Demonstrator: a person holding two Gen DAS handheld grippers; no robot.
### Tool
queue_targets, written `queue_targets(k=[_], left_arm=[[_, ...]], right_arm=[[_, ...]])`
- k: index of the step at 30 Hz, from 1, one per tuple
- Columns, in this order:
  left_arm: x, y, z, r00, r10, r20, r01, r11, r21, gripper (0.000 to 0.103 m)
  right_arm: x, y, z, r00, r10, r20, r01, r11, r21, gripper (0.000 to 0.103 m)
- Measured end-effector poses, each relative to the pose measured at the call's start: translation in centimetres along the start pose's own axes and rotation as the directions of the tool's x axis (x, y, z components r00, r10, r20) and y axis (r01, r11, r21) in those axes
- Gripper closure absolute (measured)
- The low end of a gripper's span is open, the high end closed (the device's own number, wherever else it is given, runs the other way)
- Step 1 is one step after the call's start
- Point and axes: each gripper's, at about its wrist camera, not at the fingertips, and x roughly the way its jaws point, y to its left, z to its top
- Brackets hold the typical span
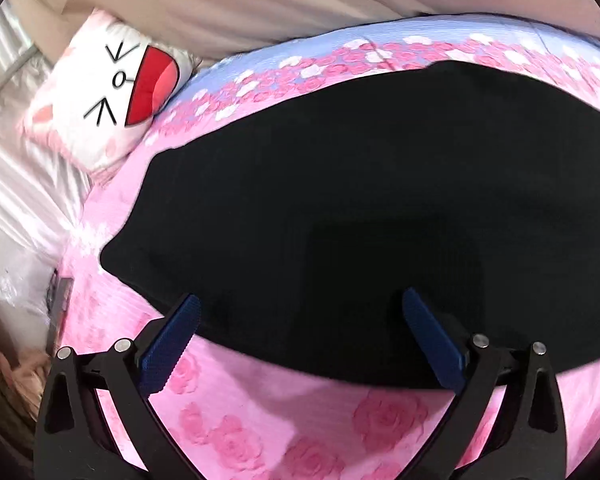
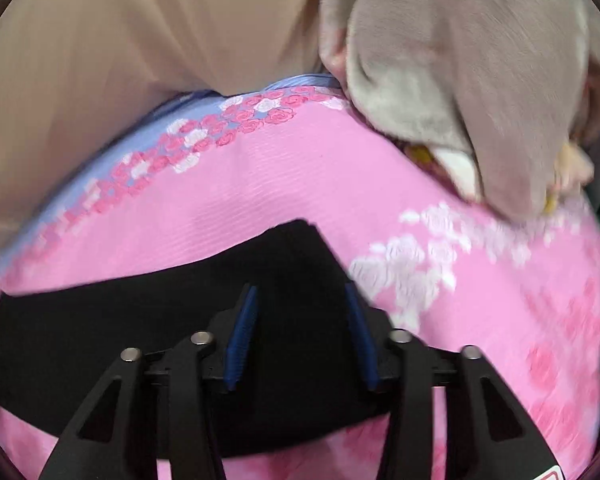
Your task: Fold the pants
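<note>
Black pants (image 1: 340,208) lie flat on a pink bedspread (image 1: 260,420) with a rose print. In the left wrist view my left gripper (image 1: 300,308) is wide open just above the near edge of the pants, holding nothing. In the right wrist view the pants (image 2: 140,320) show as a black band whose corner points away. My right gripper (image 2: 300,296) is open over that end of the pants, its blue pads (image 2: 242,336) apart, with black cloth showing between them but not pinched.
A white cat-face pillow (image 1: 112,92) lies at the far left of the bed. A grey-brown garment or blanket (image 2: 480,80) is heaped at the far right. A beige curtain (image 2: 140,32) hangs behind the bed. The bedspread has a blue border (image 1: 340,48) at the far edge.
</note>
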Motion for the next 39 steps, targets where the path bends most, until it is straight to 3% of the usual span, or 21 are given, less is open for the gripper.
queue_targets(k=[4, 5, 6, 8, 11, 14, 15, 16, 19, 21, 24, 29, 33, 36, 39], left_arm=[[-0.4, 1.3, -0.3, 0.999, -0.049, -0.015, 0.048, 0.996, -0.081, 0.005], [-0.7, 1.7, -0.2, 0.998, -0.064, -0.004, 0.064, 0.993, -0.104, 0.005], [-1.5, 1.8, -0.2, 0.995, -0.094, 0.024, 0.096, 0.986, -0.133, 0.005], [-2.2, 1.6, 0.2, 0.992, -0.112, 0.057, 0.12, 0.981, -0.155, 0.005], [-4.0, 0.6, 0.6, 0.982, -0.12, 0.143, 0.142, 0.977, -0.156, 0.005], [-4.8, -0.6, 1.2, 0.971, -0.143, 0.19, 0.171, 0.976, -0.137, 0.005], [-4.9, -0.9, 1.3, 0.969, -0.159, 0.191, 0.187, 0.973, -0.134, 0.005], [-4.8, -1.1, 1.4, 0.966, -0.176, 0.188, 0.202, 0.97, -0.132, 0.005], [-4.6, -0.8, 1.2, 0.962, -0.206, 0.179, 0.233, 0.962, -0.142, 0.005], [-4.5, 0.2, 0.8, 0.959, -0.213, 0.186, 0.243, 0.957, -0.158, 0.005], [-4.2, 2.3, 0.4, 0.957, -0.213, 0.197, 0.251, 0.949, -0.193, 0.005], [-3.3, 6.4, -0.5, 0.952, -0.217, 0.216, 0.273, 0.921, -0.277, 0.005], [-2.8, 9.4, -1.1, 0.945, -0.229, 0.234, 0.299, 0.894, -0.333, 0.005], [-2.6, 11.4, -1.7, 0.943, -0.224, 0.247, 0.302, 0.885, -0.353, 0.005], [-2.5, 13.1, -2.4, 0.939, -0.224, 0.26, 0.311, 0.875, -0.371, 0.005]], right_arm=[[-0.6, -1.7, 1.2, 0.999, -0.025, 0.028, 0.024, 0.999, 0.038, 0.09], [-1.2, -2.7, 1.0, 0.999, -0.023, 0.035, 0.02, 0.997, 0.072, 0.076], [-1.6, -3.6, 0.6, 1.0, 0.001, 0.028, -0.004, 0.995, 0.103, 0.049], [-2.1, -4.7, -0.7, 0.998, 0.066, 0.008, -0.066, 0.986, 0.15, 0.031], [-1.9, -5.7, -2.5, 0.982, 0.185, -0.027, -0.175, 0.96, 0.218, 0.03], [-2.3, -5.6, -3.1, 0.984, 0.178, 0.011, -0.176, 0.96, 0.218, 0.033], [-2.3, -5.0, -3.0, 0.989, 0.148, 0.002, -0.146, 0.969, 0.2, 0.061], [-2.1, -4.6, -3.0, 0.989, 0.15, -0.015, -0.144, 0.971, 0.193, 0.078], [-2.4, -4.0, -2.9, 0.981, 0.19, -0.032, -0.177, 0.955, 0.239, 0.083], [-3.7, -3.3, -2.3, 0.972, 0.237, 0.006, -0.23, 0.938, 0.259, 0.083], [-7.1, -0.8, -0.8, 0.937, 0.34, 0.08, -0.349, 0.9, 0.263, 0.084], [-12.7, 8.0, 2.5, 0.851, 0.508, 0.133, -0.523, 0.841, 0.137, 0.084], [-15.7, 17.5, 4.0, 0.765, 0.637, 0.096, -0.64, 0.769, 0.0, 0.084], [-16.5, 24.5, 3.7, 0.727, 0.685, 0.039, -0.68, 0.727, -0.09, 0.084], [-16.0, 30.9, 2.8, 0.703, 0.71, -0.039, -0.706, 0.691, -0.156, 0.084]])
